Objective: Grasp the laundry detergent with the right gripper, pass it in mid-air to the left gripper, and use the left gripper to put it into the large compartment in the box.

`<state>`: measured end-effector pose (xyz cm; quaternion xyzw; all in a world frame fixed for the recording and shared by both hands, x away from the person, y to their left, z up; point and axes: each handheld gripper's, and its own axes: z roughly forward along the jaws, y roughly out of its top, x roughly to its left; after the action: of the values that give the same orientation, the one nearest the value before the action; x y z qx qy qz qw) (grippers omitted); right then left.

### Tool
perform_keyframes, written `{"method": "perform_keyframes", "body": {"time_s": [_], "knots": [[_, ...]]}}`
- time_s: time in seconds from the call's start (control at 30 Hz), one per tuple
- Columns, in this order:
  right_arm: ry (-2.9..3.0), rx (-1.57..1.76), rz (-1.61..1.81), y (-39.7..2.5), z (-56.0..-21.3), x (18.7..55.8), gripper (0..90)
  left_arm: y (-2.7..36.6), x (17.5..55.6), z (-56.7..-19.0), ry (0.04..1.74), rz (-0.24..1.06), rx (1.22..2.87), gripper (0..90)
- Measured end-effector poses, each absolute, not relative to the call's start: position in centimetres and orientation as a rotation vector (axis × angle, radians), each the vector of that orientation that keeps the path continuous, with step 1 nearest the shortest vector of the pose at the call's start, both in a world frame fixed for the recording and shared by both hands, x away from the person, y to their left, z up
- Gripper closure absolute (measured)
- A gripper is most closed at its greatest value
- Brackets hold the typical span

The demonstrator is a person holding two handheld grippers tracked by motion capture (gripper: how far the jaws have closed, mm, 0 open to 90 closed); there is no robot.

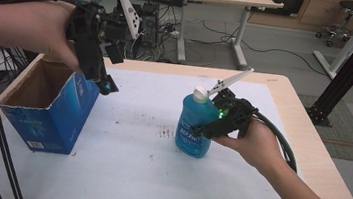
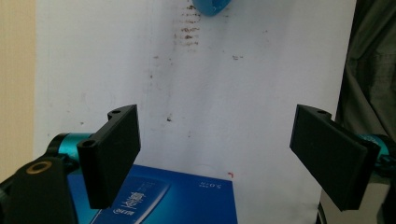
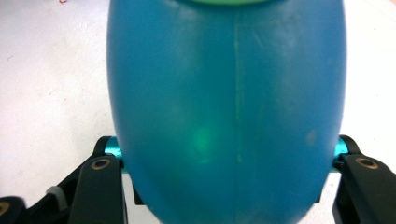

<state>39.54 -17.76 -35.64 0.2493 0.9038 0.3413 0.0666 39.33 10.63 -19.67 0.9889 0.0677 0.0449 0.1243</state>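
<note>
Blue translucent plastic bottle with a white cap is standing mid-table, toward the right edge; the right gripper is clamping its belly from the side, jaws closed on it. Risk: smooth rounded walls (liquid inside) could be slipping or tipping in a lift. The left gripper, jaws spread wide and empty, is hovering over the open blue cardboard box near the left edge, hand pitched downward.

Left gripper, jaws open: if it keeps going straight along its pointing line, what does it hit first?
Probably the blue box edge just below the left gripper; otherwise the white table cover. Depth is unclear.
</note>
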Motion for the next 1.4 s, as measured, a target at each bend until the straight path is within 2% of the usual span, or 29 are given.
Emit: {"method": "perform_keyframes", "body": {"time_s": [0.13, 1.03, 1.4], "knots": [[2.732, 0.735, 1.044, -17.8, -35.7, 39.5, 42.5, 10.6, 39.3, -19.7, 0.200, 0.131, 2.883, 16.3], [2.788, 0.590, 1.120, -18.7, -35.6, 39.8, 45.6, 10.5, 39.4, -19.6, 0.187, 0.119, 2.871, 16.3], [2.830, 0.464, 1.224, -18.5, -32.4, 40.1, 45.7, 10.0, 39.6, -18.7, 0.166, 0.124, 2.863, 16.3]]}}
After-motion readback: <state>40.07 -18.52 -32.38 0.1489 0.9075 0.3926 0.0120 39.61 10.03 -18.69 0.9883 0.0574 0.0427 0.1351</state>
